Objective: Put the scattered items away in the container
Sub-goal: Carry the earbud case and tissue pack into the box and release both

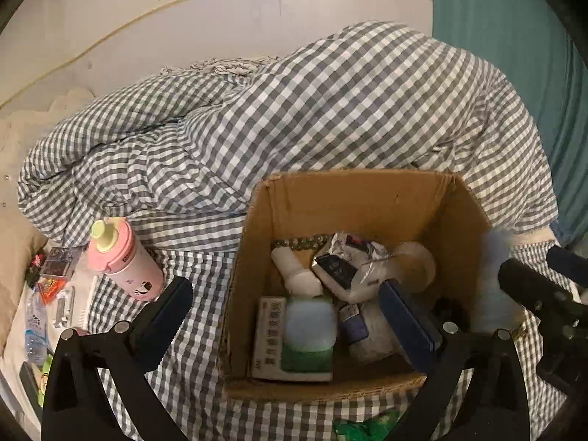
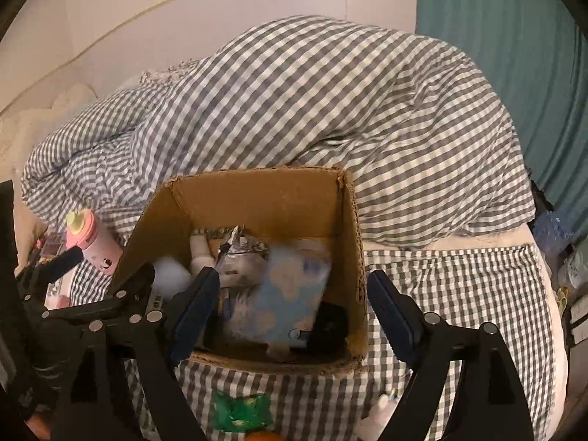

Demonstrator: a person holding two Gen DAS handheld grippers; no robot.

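An open cardboard box point(image 1: 352, 198) stands on the checked bed and holds several items: a white bottle point(image 1: 297, 272), a foil pack point(image 1: 345, 257), a green and white bottle point(image 1: 308, 334). My left gripper point(image 1: 290, 312) is open and empty over the box's left part. In the right wrist view the box point(image 2: 257, 194) holds a blurred light-blue pack point(image 2: 283, 294), seemingly in mid-fall. My right gripper point(image 2: 294, 301) is open above the box, nothing between its fingers. A pink bottle point(image 1: 125, 257) lies left of the box, also in the right wrist view point(image 2: 95, 242).
A heaped checked duvet point(image 1: 330, 110) lies behind the box. Small packets and a plastic bottle point(image 1: 36, 327) lie at the far left. A green packet point(image 2: 239, 411) lies in front of the box, with an orange thing point(image 2: 264, 436) and a white item point(image 2: 378, 411) nearby.
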